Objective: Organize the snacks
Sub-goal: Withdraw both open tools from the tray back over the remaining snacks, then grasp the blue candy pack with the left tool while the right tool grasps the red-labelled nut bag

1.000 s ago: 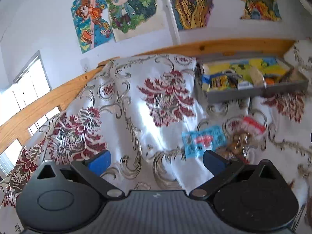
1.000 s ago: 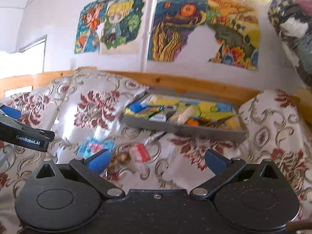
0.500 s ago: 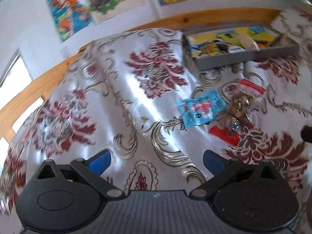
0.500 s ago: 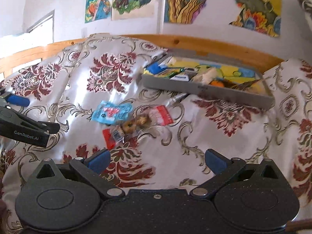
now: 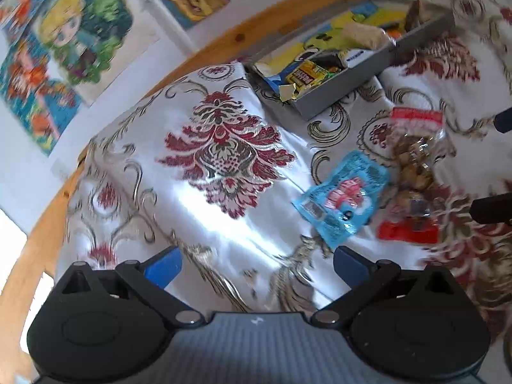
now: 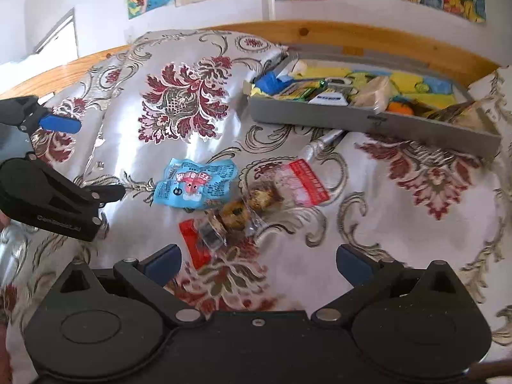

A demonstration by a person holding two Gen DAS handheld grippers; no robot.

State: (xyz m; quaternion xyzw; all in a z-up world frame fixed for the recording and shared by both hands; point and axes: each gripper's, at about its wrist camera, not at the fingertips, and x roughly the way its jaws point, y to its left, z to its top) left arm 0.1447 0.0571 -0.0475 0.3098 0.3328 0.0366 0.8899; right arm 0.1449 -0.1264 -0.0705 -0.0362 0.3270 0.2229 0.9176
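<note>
Both the left gripper (image 5: 256,260) and right gripper (image 6: 257,260) hang spread apart, empty. A blue snack packet (image 6: 195,187) lies near the grey tray (image 6: 368,120), touching a clear cookie bag (image 6: 256,201).

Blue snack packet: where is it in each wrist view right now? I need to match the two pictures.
Left wrist view: blue packet lies right of centre on the patterned cloth, just above the right fingertip of this tool.
Right wrist view: blue packet lies left of centre, above this tool's left fingertip.
Shared landmark: the grey tray of snacks, upper right in both.
</note>
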